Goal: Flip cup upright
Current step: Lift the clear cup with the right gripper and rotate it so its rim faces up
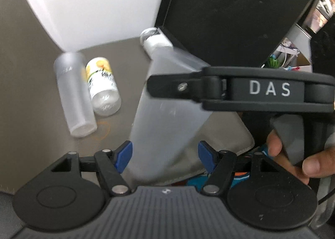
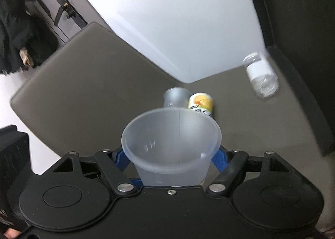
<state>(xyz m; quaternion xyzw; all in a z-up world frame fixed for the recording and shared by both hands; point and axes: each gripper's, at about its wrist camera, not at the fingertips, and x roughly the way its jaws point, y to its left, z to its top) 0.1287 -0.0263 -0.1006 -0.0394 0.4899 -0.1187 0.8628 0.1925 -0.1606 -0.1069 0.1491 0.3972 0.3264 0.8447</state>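
A frosted translucent cup [image 2: 171, 147] sits between the blue fingers of my right gripper [image 2: 170, 162], which is shut on its lower body; its open mouth faces the camera. In the left wrist view the same cup [image 1: 165, 117] hangs tilted in the air, held by the right gripper's black body marked DAS. My left gripper [image 1: 165, 155] is open just below the cup, its blue pads [image 1: 125, 155] either side of the cup's wide end, apart from it.
On the grey-brown table [image 1: 31, 92] lie a frosted tumbler [image 1: 73, 94] and a yellow-labelled bottle [image 1: 102, 86] side by side. A clear jar [image 1: 155, 40] lies by a dark panel [image 1: 230, 9]. A white wall meets the table's far edge.
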